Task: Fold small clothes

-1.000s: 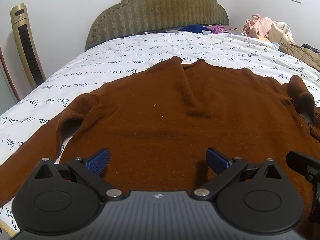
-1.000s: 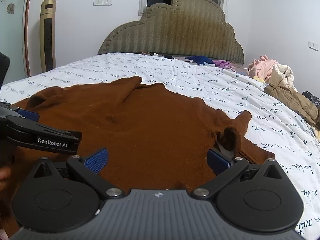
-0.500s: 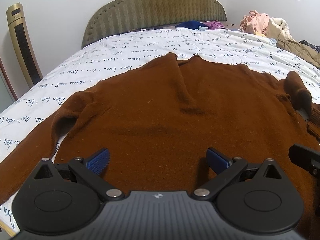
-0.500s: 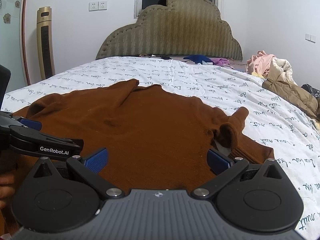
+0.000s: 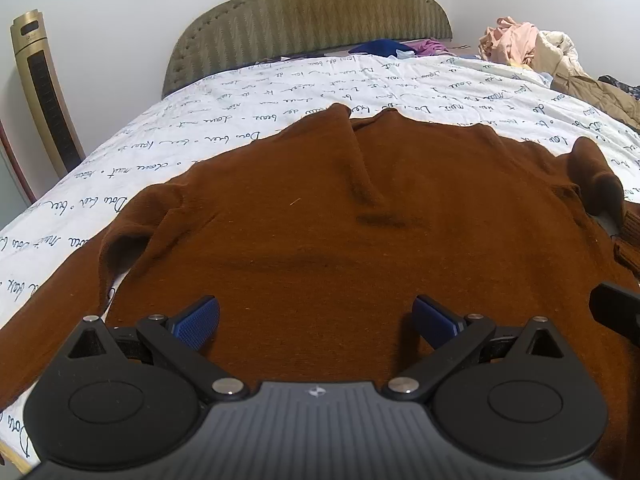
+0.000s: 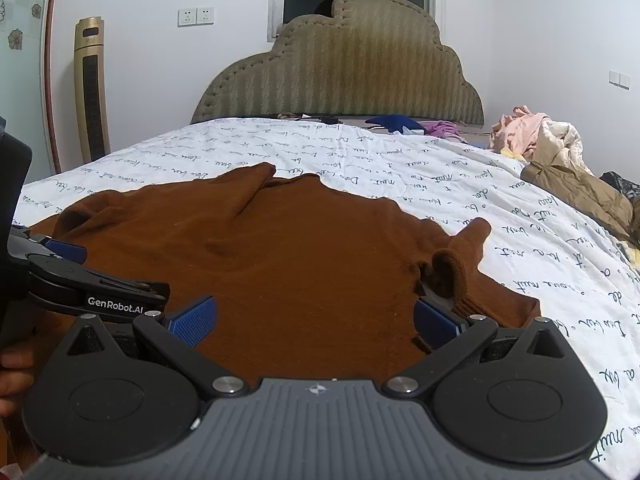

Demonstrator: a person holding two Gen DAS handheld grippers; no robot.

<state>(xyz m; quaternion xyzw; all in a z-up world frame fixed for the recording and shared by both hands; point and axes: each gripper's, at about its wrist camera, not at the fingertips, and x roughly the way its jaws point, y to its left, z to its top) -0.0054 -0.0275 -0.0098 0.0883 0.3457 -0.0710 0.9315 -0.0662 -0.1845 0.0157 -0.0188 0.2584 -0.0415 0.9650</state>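
sweater (image 5: 320, 240) hem hidden, left gripper (image 5: 316, 322) spread

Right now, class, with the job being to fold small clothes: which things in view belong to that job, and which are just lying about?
Belong to the job:
brown sweater
left gripper, open
right gripper, open
bed sheet, the work surface

Just lying about:
pile of clothes
tan jacket
blue garment
tower fan
headboard

Both wrist cameras sat low at the foot of the bed, close over the brown sweater (image 5: 340, 240), facing the headboard (image 6: 340, 76). The left one looked from further left; both shared the sweater, headboard and clothes pile (image 6: 532, 136).
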